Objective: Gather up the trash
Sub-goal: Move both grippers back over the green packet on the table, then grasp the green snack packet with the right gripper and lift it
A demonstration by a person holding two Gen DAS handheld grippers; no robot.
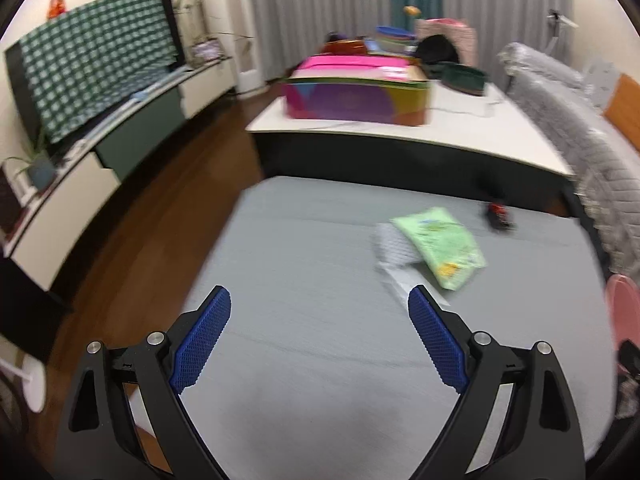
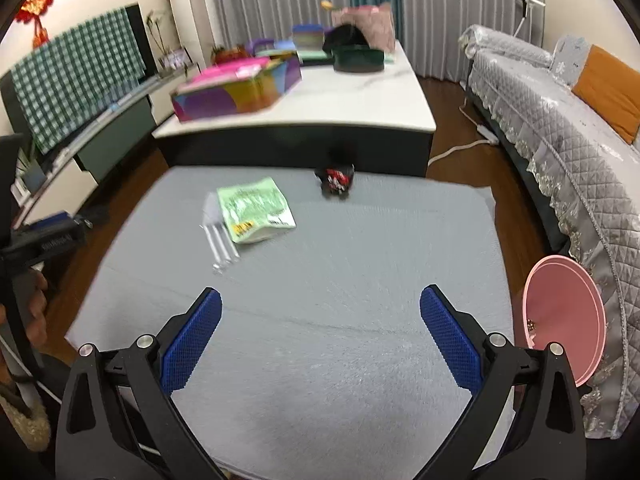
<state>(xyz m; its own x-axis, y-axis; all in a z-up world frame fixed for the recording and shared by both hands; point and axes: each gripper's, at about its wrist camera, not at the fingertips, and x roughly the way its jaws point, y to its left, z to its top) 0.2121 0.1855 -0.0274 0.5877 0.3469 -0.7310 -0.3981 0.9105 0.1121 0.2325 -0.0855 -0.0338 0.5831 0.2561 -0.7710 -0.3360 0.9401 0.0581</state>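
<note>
A green snack packet (image 1: 440, 252) (image 2: 254, 210) lies on the grey table (image 1: 320, 280) (image 2: 340, 260), partly over a clear silver plastic wrapper (image 1: 390, 256) (image 2: 218, 236). A crumpled black and red wrapper (image 1: 498, 216) (image 2: 336, 180) sits near the far edge. A pink bin (image 2: 564, 320) (image 1: 622, 308) stands at the table's right side. My left gripper (image 1: 319, 304) is open and empty, short of the wrapper. My right gripper (image 2: 320, 304) is open and empty above the table's near middle.
Beyond the grey table stands a white-topped table (image 2: 360, 100) with a colourful box (image 2: 236, 92) and other items. A grey quilted sofa (image 2: 560, 120) runs along the right. A TV cabinet (image 1: 120, 152) lines the left wall. The floor is brown wood.
</note>
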